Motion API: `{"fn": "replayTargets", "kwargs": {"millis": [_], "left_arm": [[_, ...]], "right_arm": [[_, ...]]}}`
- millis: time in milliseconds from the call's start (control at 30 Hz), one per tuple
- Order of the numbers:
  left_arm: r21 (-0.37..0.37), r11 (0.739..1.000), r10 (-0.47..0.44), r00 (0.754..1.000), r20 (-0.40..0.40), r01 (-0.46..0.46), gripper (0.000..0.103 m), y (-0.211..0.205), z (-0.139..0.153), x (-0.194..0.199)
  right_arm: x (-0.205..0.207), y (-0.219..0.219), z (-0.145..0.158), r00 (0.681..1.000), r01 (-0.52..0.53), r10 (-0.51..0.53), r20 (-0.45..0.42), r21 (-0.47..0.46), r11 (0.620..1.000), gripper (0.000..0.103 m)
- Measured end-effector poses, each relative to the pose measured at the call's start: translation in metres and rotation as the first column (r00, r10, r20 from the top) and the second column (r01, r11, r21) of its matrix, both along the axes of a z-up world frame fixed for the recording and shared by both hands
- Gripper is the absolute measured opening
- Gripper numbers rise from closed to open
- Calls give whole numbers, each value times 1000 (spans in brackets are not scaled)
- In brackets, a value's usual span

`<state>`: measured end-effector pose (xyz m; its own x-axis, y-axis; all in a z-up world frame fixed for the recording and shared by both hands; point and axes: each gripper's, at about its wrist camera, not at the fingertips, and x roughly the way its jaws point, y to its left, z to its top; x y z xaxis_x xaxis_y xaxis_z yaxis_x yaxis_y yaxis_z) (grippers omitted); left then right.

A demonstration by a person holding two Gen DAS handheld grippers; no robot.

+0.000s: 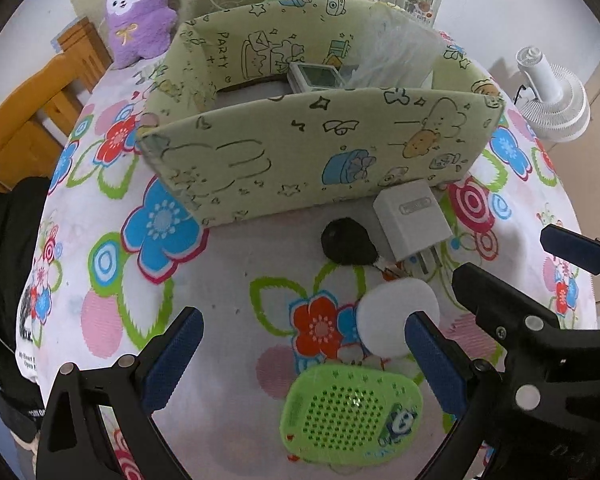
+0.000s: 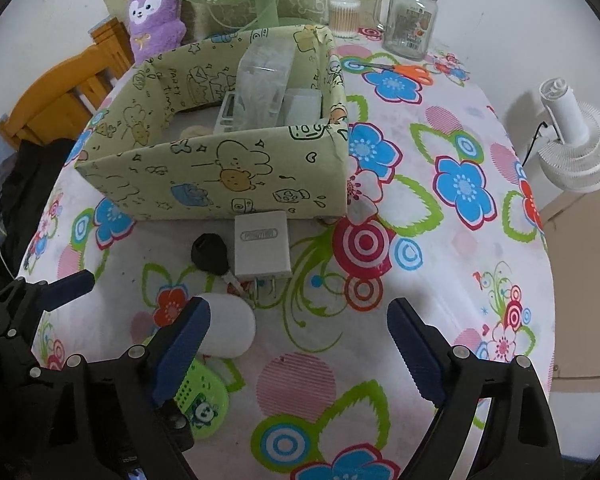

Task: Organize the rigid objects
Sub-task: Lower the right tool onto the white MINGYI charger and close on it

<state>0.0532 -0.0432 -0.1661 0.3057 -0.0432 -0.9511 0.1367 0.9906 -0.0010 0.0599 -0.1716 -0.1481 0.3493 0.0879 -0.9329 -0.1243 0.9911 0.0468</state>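
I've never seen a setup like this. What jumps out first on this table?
The loud flowered tablecloth first, then the pale green cartoon-print box standing open at the middle. In front of it lie a white charger, a black key, a white round pad and a green perforated case.

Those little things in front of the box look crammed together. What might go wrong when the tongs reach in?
The black key, white charger and white round case lie touching, so grabbing one may drag another. The left tongs and right tongs, both open, nearly overlap and could bump.
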Motion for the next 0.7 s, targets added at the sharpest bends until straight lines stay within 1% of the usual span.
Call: {"fn": "replayTargets", "kwargs": {"millis": [367, 433, 633, 700], "left_arm": [[13, 1000, -2, 1000, -5, 2, 102, 4, -15, 17], [3, 1000, -6, 1000, -5, 6, 102, 4, -17, 19], [-8, 1000, -18, 1000, -6, 18, 102, 5, -19, 25], [-7, 1000, -24, 1000, -6, 24, 102, 5, -19, 26]], "right_arm": [[26, 9, -21, 1000, -1, 2, -18, 2, 1000, 90], [30, 12, -24, 1000, -1, 1, -20, 3, 1000, 89], [42, 15, -36, 999, 13, -13, -41, 9, 1000, 82], [46, 15, -39, 999, 19, -18, -50, 15, 1000, 76]]}}
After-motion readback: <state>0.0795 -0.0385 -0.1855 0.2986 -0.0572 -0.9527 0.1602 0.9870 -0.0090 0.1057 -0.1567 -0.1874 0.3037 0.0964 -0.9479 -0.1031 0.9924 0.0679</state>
